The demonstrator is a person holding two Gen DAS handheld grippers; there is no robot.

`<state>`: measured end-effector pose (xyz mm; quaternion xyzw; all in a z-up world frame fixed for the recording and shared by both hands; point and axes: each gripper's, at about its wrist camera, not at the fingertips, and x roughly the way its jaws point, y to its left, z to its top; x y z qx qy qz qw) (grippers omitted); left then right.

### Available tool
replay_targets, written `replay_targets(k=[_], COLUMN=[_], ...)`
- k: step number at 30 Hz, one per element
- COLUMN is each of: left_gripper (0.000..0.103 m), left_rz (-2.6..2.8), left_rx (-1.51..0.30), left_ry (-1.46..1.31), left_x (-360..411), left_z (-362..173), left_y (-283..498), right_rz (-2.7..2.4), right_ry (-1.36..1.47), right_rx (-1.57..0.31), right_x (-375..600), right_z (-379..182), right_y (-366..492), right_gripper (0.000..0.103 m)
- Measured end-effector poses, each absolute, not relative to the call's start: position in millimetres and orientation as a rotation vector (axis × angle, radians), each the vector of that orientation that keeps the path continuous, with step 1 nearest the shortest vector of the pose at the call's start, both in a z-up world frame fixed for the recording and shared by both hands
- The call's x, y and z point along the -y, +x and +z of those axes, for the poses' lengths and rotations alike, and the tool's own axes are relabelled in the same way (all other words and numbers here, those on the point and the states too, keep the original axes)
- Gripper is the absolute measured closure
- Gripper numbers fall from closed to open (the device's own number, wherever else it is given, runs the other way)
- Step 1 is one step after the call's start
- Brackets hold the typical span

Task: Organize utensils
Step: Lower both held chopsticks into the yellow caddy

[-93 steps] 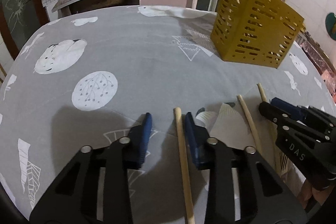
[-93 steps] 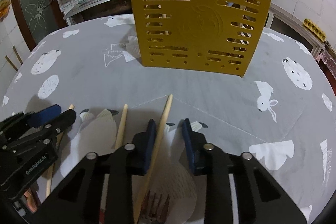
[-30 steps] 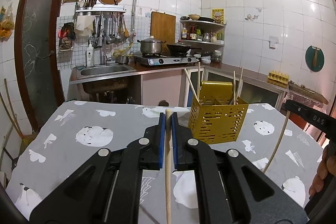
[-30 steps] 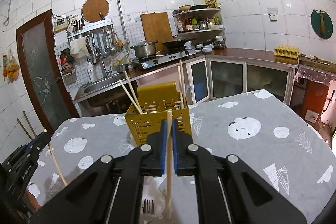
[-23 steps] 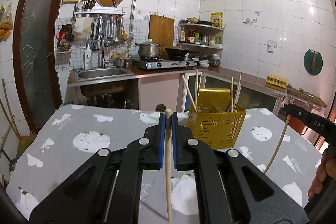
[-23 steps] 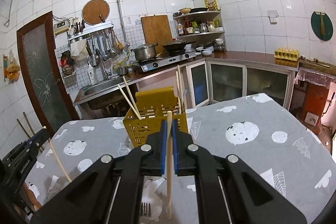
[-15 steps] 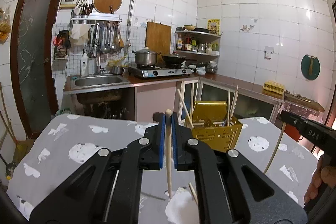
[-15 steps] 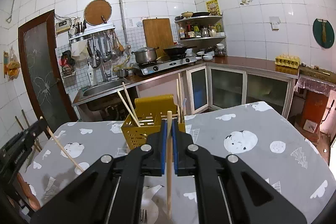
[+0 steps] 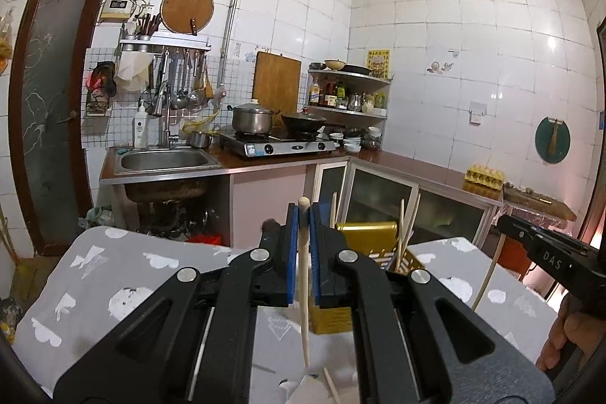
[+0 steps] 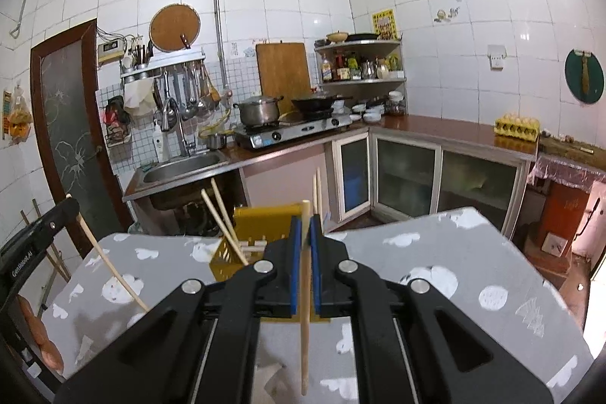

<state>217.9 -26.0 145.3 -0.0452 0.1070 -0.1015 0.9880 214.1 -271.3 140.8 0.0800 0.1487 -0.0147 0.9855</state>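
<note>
My left gripper (image 9: 303,222) is shut on a pale wooden chopstick (image 9: 304,290) that hangs down between its blue pads, above the table. My right gripper (image 10: 305,230) is shut on a second wooden chopstick (image 10: 305,309), also hanging nearly upright. The yellow slotted utensil holder (image 9: 363,233) stands on the table beyond both grippers, partly hidden by them, with several chopsticks sticking up out of it; in the right wrist view the holder (image 10: 261,218) lies straight ahead. Each wrist view shows the other gripper with its chopstick at the frame's edge.
The table wears a grey cloth (image 10: 435,252) with white prints. A white napkin (image 9: 310,385) and another chopstick lie on it near me. Behind are a sink (image 9: 163,161), a stove with a pot (image 9: 252,120), and a counter with an egg tray (image 10: 517,125).
Both grippers have risen with their chopsticks held; the table and yellow holder have dropped lower in both views, and more of the kitchen wall shows.
</note>
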Motion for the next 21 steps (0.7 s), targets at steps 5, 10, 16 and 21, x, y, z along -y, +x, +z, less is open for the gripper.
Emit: replay_targets(k=[5, 10, 16, 21], left_gripper=[0.098, 0.098, 0.098, 0.098], left_rz=[-0.218, -0.226, -0.247, -0.260], left_rx=[-0.192, -0.143, -0.117, -0.099], left_ry=[-0.101, -0.091, -0.099, -0.095], left_x=[34.4, 47.1, 62.2, 77.2], left_z=[171.1, 205.2, 229.3, 236.4], left_y=[226.1, 236.1, 261.1, 291.5], right_rz=[-0.042, -0.045, -0.040, -0.028], right_ry=[0.164, 0.163, 0.156, 0.151], right_rx=[-0.275, -0.247, -0.215, -0.205], right_x=[278.4, 282.6, 283.3, 283.1], right_z=[169.0, 198.7, 225.0, 232.6], right_y=[225.2, 240.9, 269.3, 295.9], right_gripper=[0.098, 0.098, 0.098, 0.098])
